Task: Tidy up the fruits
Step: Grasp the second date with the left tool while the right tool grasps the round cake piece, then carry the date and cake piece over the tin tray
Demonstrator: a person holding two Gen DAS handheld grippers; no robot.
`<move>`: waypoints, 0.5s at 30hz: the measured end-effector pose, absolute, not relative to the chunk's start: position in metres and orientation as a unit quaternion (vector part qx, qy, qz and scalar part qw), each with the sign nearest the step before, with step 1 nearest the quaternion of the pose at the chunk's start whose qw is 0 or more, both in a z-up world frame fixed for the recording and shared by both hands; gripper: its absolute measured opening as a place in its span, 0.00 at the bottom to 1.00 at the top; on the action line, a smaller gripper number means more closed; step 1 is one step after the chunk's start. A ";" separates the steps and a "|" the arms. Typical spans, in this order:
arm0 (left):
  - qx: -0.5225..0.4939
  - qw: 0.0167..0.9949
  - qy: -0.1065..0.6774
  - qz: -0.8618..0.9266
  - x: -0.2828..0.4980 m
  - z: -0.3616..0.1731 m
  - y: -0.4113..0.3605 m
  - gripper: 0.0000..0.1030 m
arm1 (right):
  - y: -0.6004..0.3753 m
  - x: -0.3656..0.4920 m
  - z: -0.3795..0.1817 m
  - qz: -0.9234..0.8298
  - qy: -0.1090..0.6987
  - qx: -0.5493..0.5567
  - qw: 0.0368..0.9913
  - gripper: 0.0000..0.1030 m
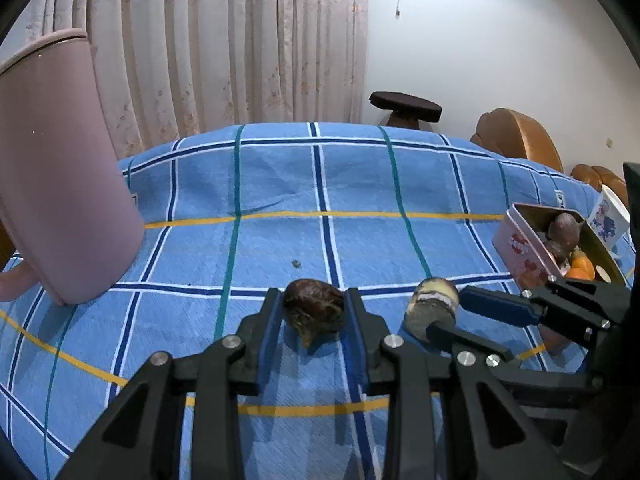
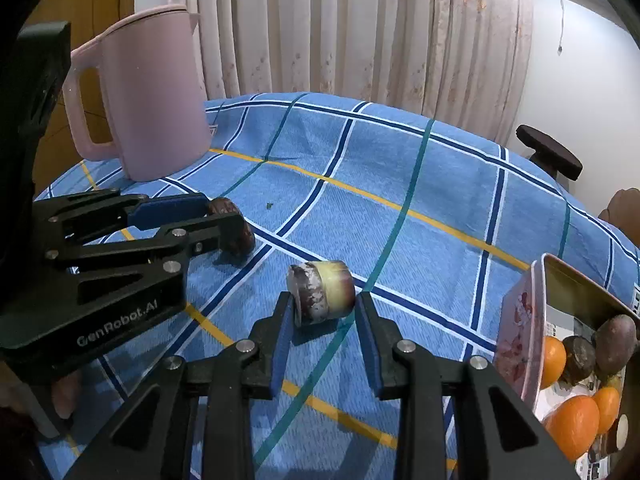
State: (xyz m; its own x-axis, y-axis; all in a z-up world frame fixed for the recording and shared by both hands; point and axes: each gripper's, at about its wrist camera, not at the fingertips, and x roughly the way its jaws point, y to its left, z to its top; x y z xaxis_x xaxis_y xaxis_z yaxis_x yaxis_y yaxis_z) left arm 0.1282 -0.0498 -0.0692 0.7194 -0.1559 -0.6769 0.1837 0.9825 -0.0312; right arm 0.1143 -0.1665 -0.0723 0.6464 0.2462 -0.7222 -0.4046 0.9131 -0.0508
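A pink jug (image 1: 60, 168) stands far left on the table (image 1: 360, 184), well clear of the fingers. The left gripper (image 1: 314, 312) has its fingers pressed on both sides of a dark brown fruit (image 1: 314, 308) resting on the cloth. The right gripper (image 2: 326, 312) straddles a cut fruit (image 2: 322, 292) (fingers apart, the left one touching). Further right, a tin (image 2: 520, 332) holds oranges (image 2: 576, 420).

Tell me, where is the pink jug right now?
The tall pink plastic jug stands at the far left edge of the blue checked tablecloth, before the curtain, beyond the left gripper.
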 end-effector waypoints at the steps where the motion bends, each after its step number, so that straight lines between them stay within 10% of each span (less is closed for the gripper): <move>1: 0.019 0.927 0.363 -0.091 0.127 -0.069 -0.050 0.32 | -0.167 0.113 -0.072 0.180 0.378 -0.105 0.902 0.32; 15: 0.018 0.934 0.346 -0.090 0.104 -0.063 -0.059 0.32 | -0.177 0.092 -0.066 0.179 0.361 -0.099 0.910 0.31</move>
